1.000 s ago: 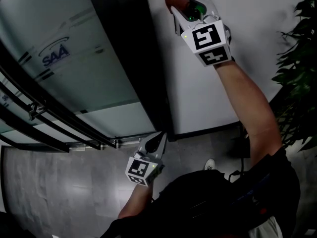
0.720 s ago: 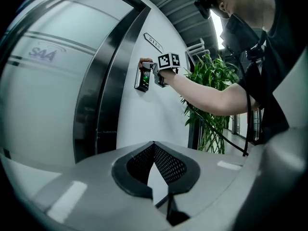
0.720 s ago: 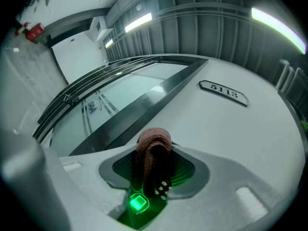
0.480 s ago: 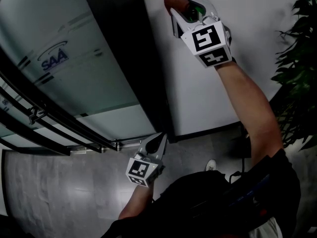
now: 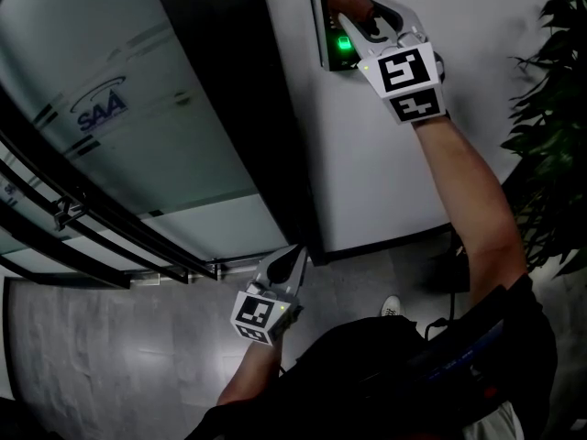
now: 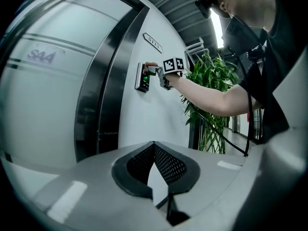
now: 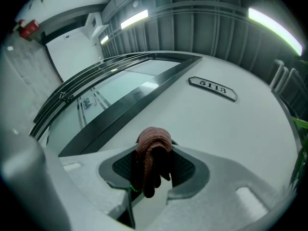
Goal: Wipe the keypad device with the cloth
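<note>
The keypad device (image 5: 326,27) is fixed to the white wall, with a green light glowing on its face; it also shows small in the left gripper view as the keypad (image 6: 141,77). My right gripper (image 5: 359,15) is raised against it, shut on a reddish-brown cloth (image 5: 349,1) that presses on the device's right upper part. In the right gripper view the bunched cloth (image 7: 153,150) fills the jaws of the right gripper (image 7: 154,147) and hides the keypad. My left gripper (image 5: 297,257) hangs low near the floor, away from the device. Its jaws (image 6: 154,146) are shut on nothing.
A frosted glass door (image 5: 110,126) with a logo and a dark metal frame (image 5: 240,117) stand left of the keypad. A leafy plant (image 5: 556,108) is at the right. A number plate (image 7: 212,89) sits higher on the wall. Grey floor (image 5: 110,356) lies below.
My right gripper has slid to the right across the keypad with the cloth, uncovering the device's green-lit face. The left gripper has stayed where it was.
</note>
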Motion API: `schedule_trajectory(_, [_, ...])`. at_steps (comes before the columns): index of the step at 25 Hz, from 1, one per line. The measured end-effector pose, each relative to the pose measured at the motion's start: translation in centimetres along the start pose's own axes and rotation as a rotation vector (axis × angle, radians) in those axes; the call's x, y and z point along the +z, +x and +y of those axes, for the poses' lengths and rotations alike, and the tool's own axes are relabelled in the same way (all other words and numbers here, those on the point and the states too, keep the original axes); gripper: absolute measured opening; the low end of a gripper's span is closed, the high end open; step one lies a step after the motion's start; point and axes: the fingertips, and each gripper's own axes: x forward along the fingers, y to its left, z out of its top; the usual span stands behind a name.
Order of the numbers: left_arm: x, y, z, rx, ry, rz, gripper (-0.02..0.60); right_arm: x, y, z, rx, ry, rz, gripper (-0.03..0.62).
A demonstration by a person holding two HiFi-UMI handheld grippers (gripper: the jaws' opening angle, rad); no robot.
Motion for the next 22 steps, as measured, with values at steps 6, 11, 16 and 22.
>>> schedule_trajectory(6, [0.1,0.4,-0.6,-0.017,0.002,-0.001,0.015,-1.0,-0.7,-1.5,-0.019,0.010,0.025,0.144])
schedule_trajectory(11, [0.1,0.5,-0.9,-0.020,0.006,0.000,0.016,-2.0,-1.1,-2.7,-0.040,0.018,0.046,0.144])
schedule_trajectory(16, [0.2,0.4,-1.0,-0.021,0.010,0.004,0.015,-3.5,-1.1,-3.6,-0.065,0.024,0.078,0.144])
schedule_trajectory(22, [0.1,0.5,-1.2,-0.023,0.011,0.004,0.015,-5.8,-1.1,-5.0,-0.091,0.068,0.131,0.144])
